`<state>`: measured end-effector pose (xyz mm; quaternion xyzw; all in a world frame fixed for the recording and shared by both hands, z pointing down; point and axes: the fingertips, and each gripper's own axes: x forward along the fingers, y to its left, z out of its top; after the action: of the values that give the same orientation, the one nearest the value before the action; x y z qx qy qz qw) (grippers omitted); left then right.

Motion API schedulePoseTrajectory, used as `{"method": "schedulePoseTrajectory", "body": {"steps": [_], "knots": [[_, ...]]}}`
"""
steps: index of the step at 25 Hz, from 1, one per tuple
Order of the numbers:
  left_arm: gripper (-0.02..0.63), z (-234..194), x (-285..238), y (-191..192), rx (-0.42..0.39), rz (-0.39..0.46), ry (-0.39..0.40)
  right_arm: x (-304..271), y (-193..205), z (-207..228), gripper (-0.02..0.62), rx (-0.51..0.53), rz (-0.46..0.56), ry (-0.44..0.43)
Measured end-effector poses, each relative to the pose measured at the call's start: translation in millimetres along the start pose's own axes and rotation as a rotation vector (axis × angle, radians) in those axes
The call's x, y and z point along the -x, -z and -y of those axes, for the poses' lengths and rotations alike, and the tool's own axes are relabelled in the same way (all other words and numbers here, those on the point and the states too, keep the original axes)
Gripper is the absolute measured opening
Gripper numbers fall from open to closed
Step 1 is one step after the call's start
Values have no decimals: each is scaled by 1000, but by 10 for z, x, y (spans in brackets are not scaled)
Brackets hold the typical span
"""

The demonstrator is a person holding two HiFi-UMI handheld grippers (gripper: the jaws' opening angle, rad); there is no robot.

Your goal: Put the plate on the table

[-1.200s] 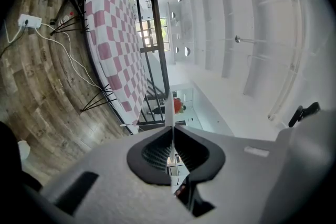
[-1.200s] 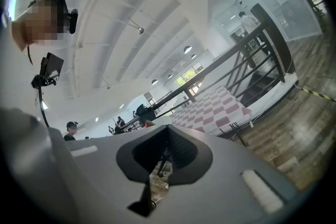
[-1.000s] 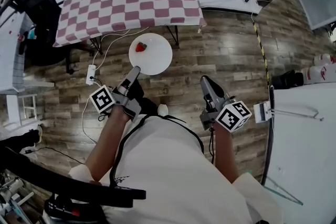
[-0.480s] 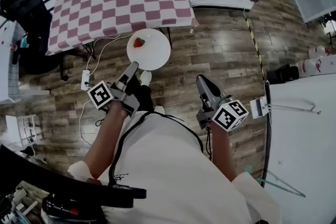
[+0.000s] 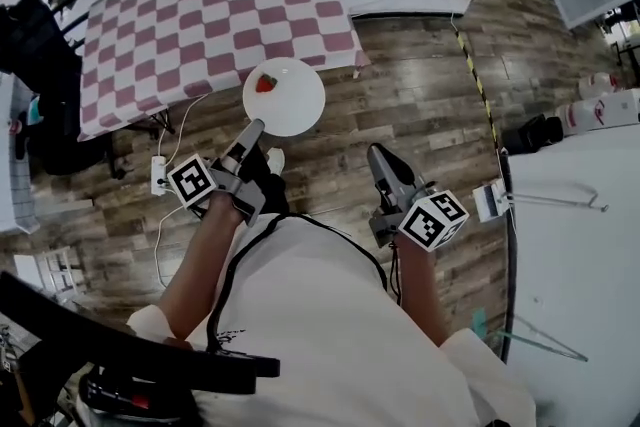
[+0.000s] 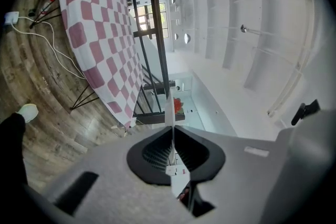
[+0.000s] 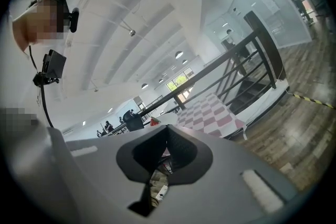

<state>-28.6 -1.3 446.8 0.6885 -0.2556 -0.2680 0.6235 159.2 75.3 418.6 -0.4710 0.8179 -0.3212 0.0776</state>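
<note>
Since a second ago the table with the red and white checked cloth has come nearer in the head view, and the white plate now reaches the near edge of this table, where before some wooden floor showed between them. This plate is not on the table; it is held in the air at the table's near edge, close to the right corner of the cloth. A red strawberry lies on the side of the plate toward the table. The left gripper is clamped on the plate's rim on the side away from the table; in the left gripper view the plate shows edge-on between the two pads. The right gripper is further from the table, over the floor, with its jaws closed together and nothing between them. A white power strip lies on the floor below the table's near edge.
</note>
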Motion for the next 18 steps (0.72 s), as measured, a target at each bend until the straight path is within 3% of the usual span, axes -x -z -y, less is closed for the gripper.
{"method": "schedulePoseTrajectory", "body": {"steps": [18], "knots": [[21, -125, -1157, -1210, -2, -157, 6, -1291, -601, 384, 9, -26, 78, 157]]}}
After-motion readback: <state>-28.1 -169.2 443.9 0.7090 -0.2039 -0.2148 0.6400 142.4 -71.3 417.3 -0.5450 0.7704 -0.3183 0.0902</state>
